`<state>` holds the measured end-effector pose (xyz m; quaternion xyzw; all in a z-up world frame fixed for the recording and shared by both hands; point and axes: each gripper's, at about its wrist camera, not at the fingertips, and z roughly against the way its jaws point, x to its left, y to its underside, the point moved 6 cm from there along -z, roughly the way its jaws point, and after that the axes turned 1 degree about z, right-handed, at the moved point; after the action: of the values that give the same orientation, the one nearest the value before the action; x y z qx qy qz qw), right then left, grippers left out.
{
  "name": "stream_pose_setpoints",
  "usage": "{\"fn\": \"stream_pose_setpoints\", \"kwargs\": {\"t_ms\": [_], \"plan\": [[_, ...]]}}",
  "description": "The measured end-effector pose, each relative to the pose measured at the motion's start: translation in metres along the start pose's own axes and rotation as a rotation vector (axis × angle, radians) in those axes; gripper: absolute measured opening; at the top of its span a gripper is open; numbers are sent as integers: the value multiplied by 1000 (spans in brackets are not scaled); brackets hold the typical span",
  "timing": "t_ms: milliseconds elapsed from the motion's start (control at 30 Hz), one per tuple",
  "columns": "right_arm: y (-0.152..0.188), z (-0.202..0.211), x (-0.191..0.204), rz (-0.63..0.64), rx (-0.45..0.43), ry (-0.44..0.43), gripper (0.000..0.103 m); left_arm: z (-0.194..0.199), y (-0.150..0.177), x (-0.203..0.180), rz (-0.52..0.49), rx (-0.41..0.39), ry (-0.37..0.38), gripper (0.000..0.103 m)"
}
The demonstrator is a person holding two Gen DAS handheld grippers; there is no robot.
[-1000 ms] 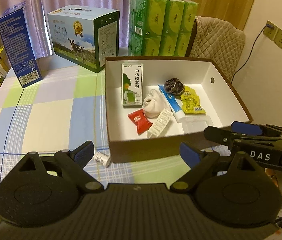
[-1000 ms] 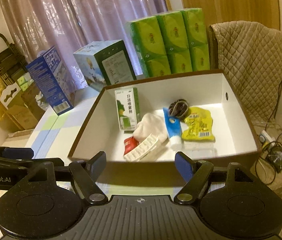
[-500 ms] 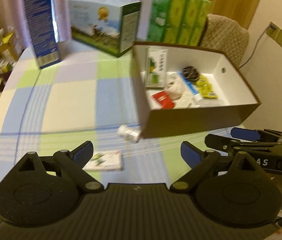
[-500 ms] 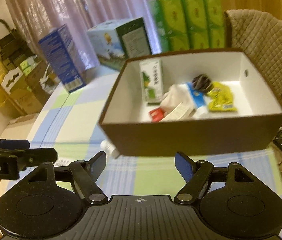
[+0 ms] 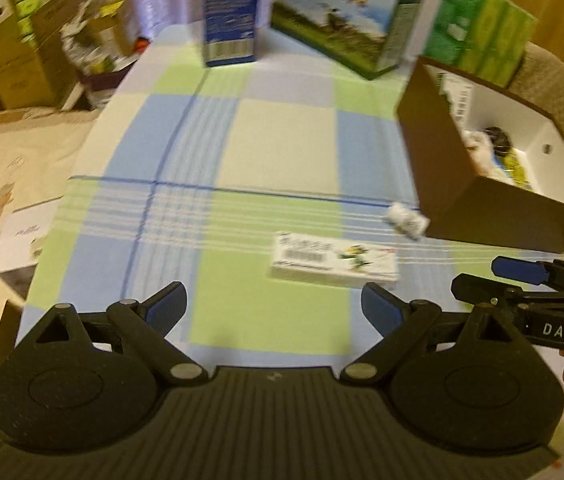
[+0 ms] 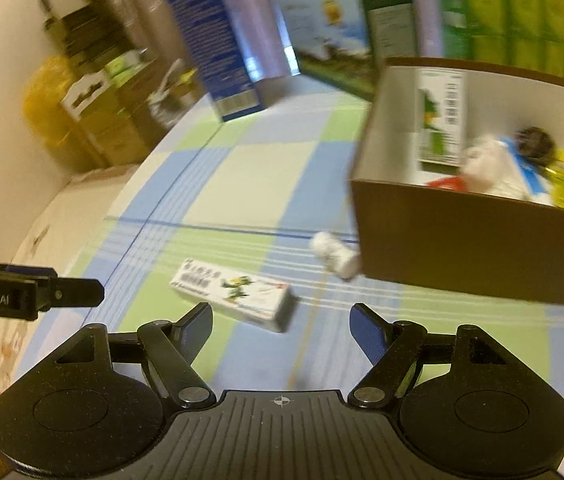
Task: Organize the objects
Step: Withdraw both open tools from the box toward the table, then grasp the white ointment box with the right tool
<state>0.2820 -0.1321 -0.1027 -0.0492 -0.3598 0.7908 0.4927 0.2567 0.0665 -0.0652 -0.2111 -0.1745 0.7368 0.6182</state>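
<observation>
A flat white carton (image 5: 334, 261) (image 6: 234, 296) with a barcode and a green figure lies on the checked tablecloth. A small white bottle (image 5: 407, 219) (image 6: 336, 256) lies on its side against the brown box (image 5: 494, 208) (image 6: 470, 248), which holds several packets. My left gripper (image 5: 274, 308) stands open and empty just short of the carton. My right gripper (image 6: 282, 322) is open too, with the carton's near end just ahead of its fingers. Each gripper shows from the side at the edge of the other's view.
At the table's far side stand a blue carton (image 5: 230, 12), a milk box (image 5: 342, 24) and green tissue packs (image 5: 482, 36). Cardboard boxes (image 6: 94, 108) and a yellow bag (image 6: 46, 108) sit on the floor to the left. A padded chair (image 5: 550, 80) is behind the brown box.
Both grippers have pulled back from the brown box and swung left over the table. The white carton and the bottle have come into full view. Both stay open.
</observation>
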Motion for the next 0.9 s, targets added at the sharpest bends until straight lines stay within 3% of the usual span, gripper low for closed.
{"fn": "stream_pose_setpoints", "kwargs": {"t_ms": [400, 600, 833, 900], "plan": [[-14, -75, 26, 218, 36, -66, 72, -39, 6, 42, 84, 69, -50, 92], [-14, -109, 28, 268, 79, -102, 72, -57, 8, 52, 101, 101, -73, 92], [2, -111, 40, 326, 145, -158, 72, -69, 10, 60, 114, 128, -87, 92], [11, -108, 48, 356, 185, -193, 66, -71, 10, 61, 114, 131, -88, 92]]}}
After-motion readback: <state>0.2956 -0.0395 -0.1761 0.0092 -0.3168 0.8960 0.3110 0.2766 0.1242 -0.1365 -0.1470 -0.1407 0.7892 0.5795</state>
